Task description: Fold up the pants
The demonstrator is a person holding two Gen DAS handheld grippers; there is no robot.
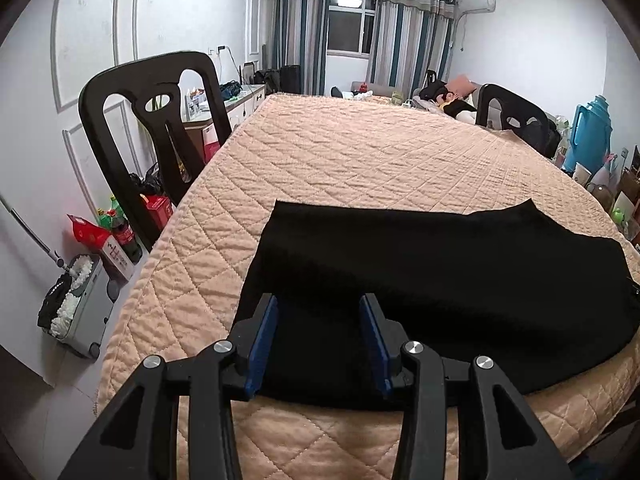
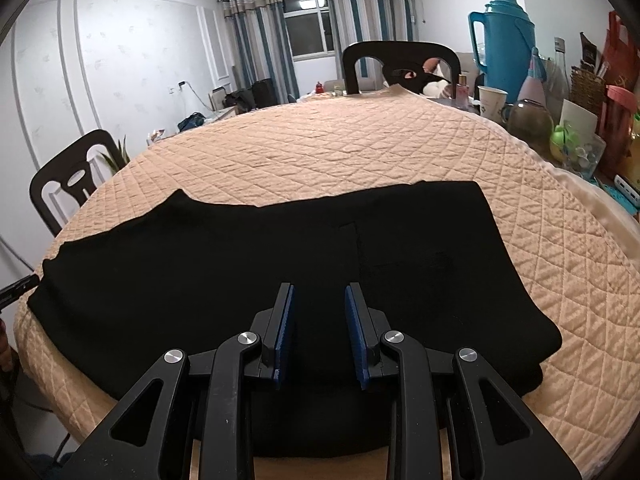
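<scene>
Black pants (image 1: 440, 280) lie flat across the near part of a table covered with a peach quilted cloth (image 1: 360, 152). In the right wrist view the pants (image 2: 200, 264) span from the left edge to the right, with their near edge hanging over the table's front. My left gripper (image 1: 320, 304) is open, its blue-padded fingers above the left end of the pants, holding nothing. My right gripper (image 2: 320, 292) is open above the middle of the pants near the front edge, holding nothing.
A black chair (image 1: 160, 120) stands at the table's left side and another (image 2: 400, 64) at the far end. A blue thermos (image 2: 504, 40), a paper cup (image 2: 491, 102) and bottles crowd the right edge. Bottles and boxes (image 1: 116, 236) stand on the floor at left.
</scene>
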